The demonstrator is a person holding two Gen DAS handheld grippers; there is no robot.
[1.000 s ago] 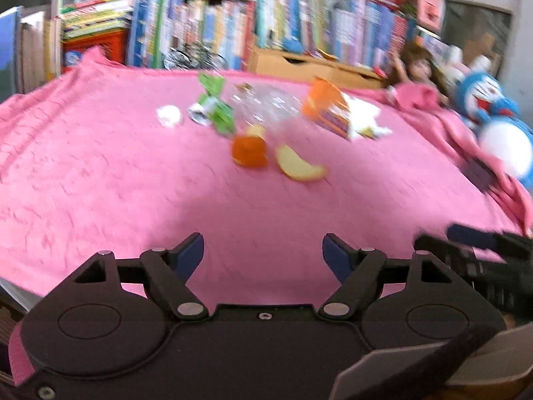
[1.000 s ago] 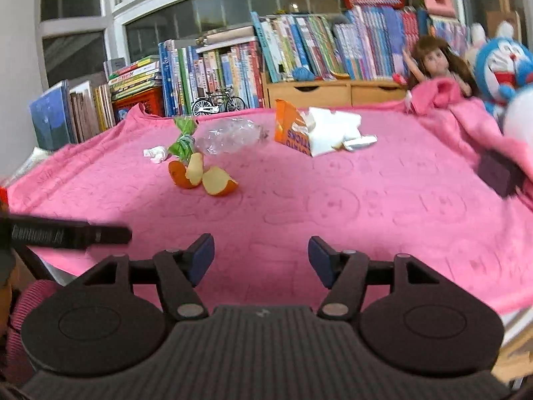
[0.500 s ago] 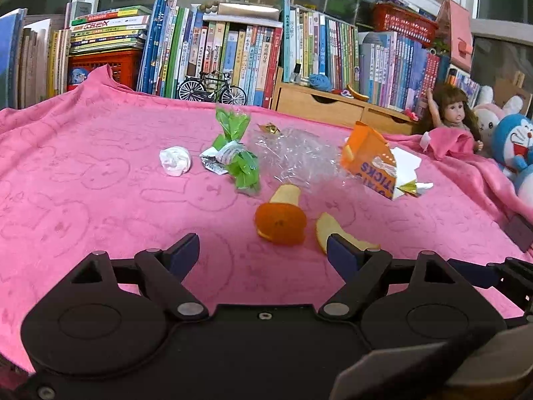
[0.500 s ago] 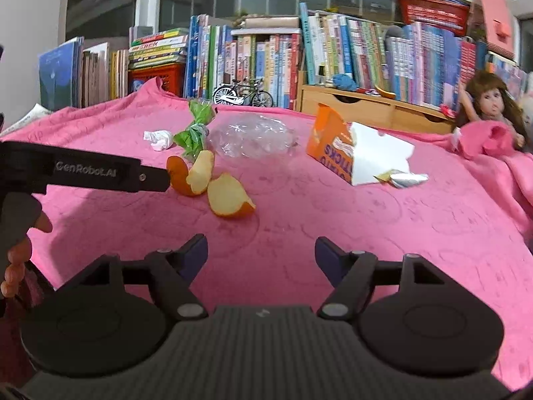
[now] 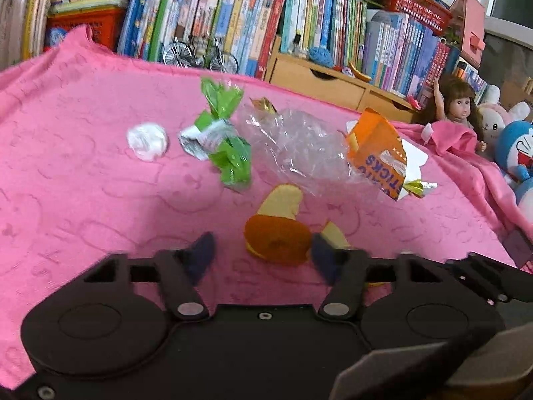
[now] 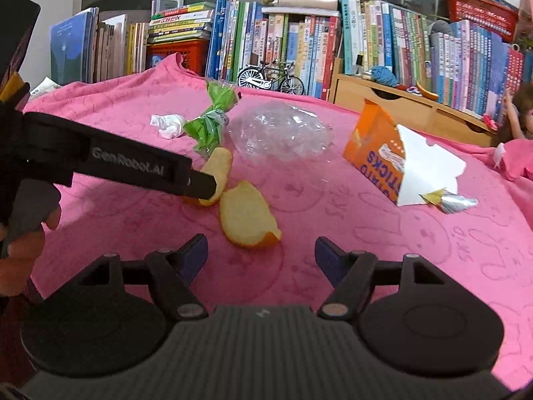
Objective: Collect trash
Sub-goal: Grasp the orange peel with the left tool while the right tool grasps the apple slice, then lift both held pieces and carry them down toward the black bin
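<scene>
books, doll, toy bicycle

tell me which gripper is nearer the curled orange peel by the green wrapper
Left. The left gripper has its open jaws around the curled orange peel; the right gripper hangs further back, by the other peel.

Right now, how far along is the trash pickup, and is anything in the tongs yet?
Nothing looks collected. Both tongs are open and empty. In hand: the left tongs straddle an orange peel; the right tongs point at a second peel. Left on the pink blanket: white tissue, green wrapper, clear plastic, orange box, foil scrap.
</scene>
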